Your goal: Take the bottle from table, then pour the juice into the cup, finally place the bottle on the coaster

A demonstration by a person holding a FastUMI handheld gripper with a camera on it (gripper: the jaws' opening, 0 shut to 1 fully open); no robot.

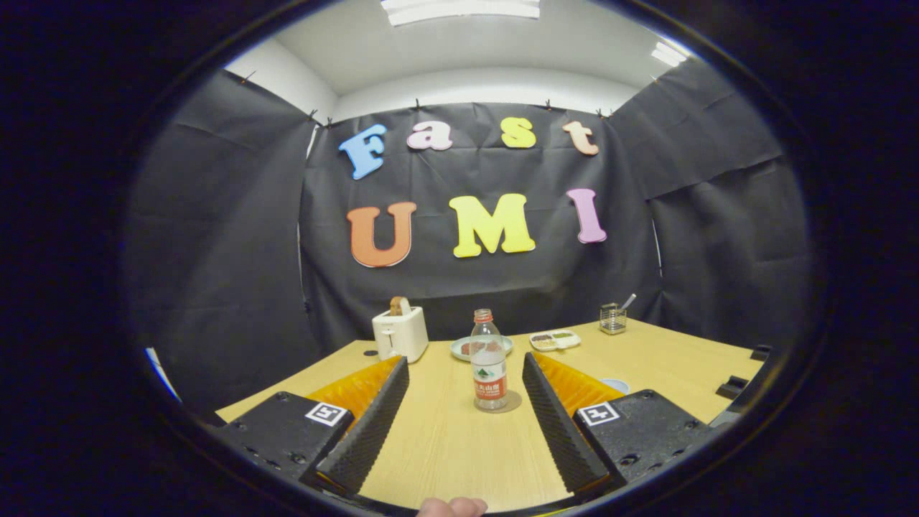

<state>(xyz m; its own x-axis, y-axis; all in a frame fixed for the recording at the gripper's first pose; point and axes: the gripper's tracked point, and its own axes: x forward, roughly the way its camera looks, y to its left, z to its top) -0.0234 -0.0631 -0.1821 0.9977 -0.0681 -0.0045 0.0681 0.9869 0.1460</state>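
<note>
Gripper view: the gripper (465, 384) is held spread wide above the wooden table (445, 445), nothing gripped, with the bottle (488, 362) seen upright between the fingers and just ahead of them, seemingly stood on a round coaster (511, 406). A cup (616, 385) is partly hidden behind the right finger; beyond the bottle a plate (459, 350), a white toaster (400, 333), a small compartment tray (554, 339) and a glass holder (612, 318) are set near the back wall. A fingertip (452, 507) of the person is seen at the near table edge.
</note>
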